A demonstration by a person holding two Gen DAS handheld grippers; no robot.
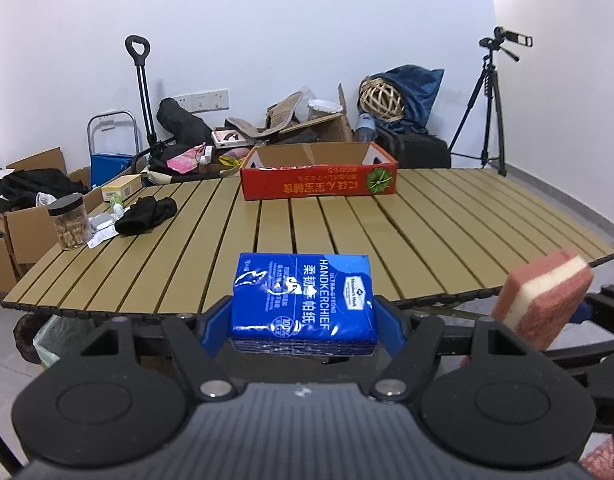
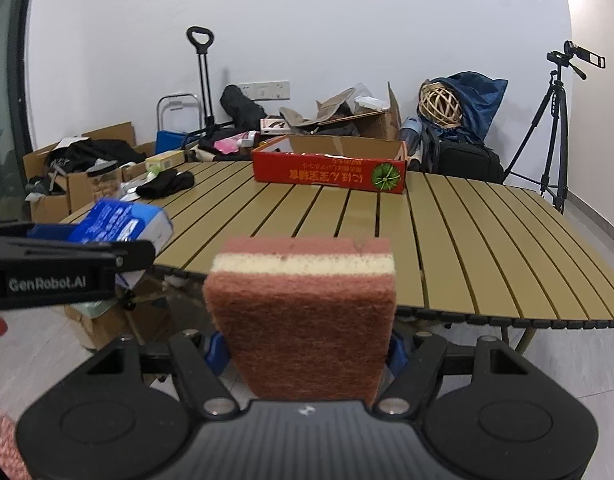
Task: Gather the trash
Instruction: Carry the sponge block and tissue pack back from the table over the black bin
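Note:
My left gripper (image 1: pixel 303 326) is shut on a blue pack of handkerchief tissues (image 1: pixel 303 300), held just short of the near edge of the slatted table (image 1: pixel 387 232). A pink and cream scouring sponge (image 2: pixel 303 312) sits between the blue fingers of my right gripper (image 2: pixel 307 350), which is shut on it. In the left wrist view the sponge (image 1: pixel 543 300) shows at the right; in the right wrist view the tissue pack (image 2: pixel 123 220) and left gripper show at the left. An open red cardboard box (image 1: pixel 319 180) stands at the table's far side.
A jar with a black lid (image 1: pixel 69 222), a black cloth (image 1: pixel 149 210) and small packets lie at the table's left end. Cardboard boxes, bags and a hand trolley (image 1: pixel 141 88) crowd the floor behind. A camera tripod (image 1: pixel 487 104) stands at the right wall.

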